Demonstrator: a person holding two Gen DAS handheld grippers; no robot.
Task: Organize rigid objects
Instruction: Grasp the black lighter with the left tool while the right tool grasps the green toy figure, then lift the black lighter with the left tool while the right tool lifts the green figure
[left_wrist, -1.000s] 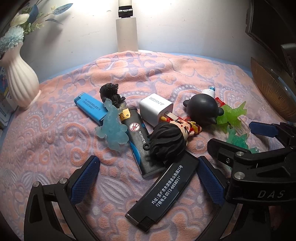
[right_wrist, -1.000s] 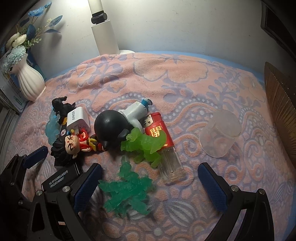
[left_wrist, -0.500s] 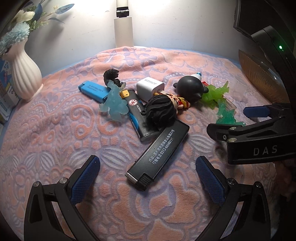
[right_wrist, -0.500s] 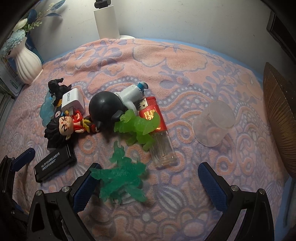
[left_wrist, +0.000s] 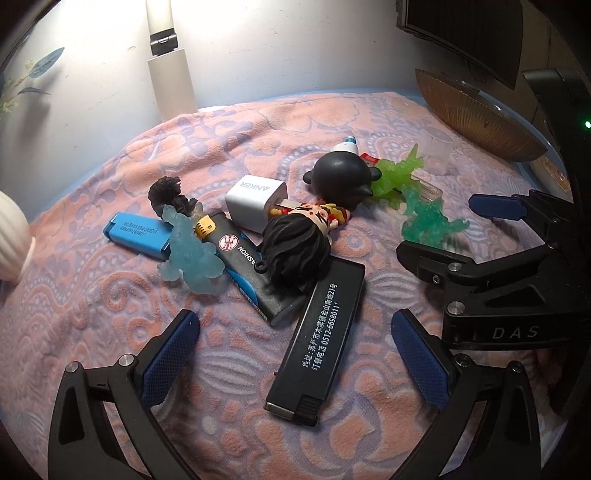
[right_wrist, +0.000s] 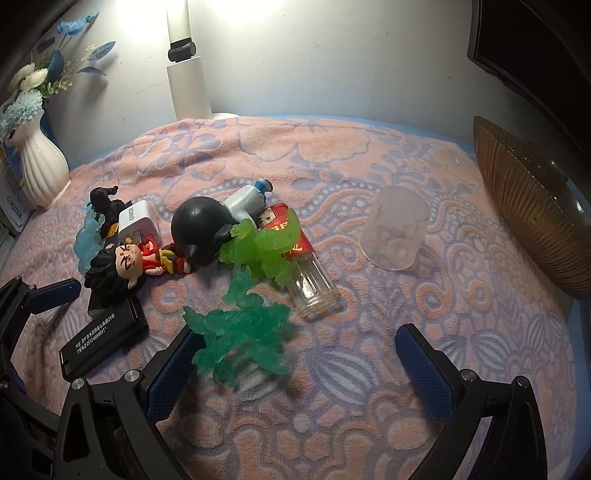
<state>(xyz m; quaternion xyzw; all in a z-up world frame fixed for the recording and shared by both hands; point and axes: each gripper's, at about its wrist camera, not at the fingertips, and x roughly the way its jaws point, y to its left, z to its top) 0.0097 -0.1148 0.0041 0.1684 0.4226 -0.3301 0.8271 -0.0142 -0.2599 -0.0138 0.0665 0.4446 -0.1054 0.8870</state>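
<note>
Both grippers moved back in vs. 0.5 s ago, wide open, holding nothing: left gripper (left_wrist: 295, 354) frames the black lighter (left_wrist: 319, 341), right gripper (right_wrist: 295, 356) the green figure (right_wrist: 243, 338). Pick probably next.

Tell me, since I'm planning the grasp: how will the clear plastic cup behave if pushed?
The clear plastic cup lies on its side on the patterned towel, so it will probably roll. It looks thin-walled and empty, likely light and squashable.

A pink patterned cloth (right_wrist: 369, 166) carries lighters (left_wrist: 317, 336), figurines (right_wrist: 243, 332) and a clear cup (right_wrist: 395, 229).
</note>
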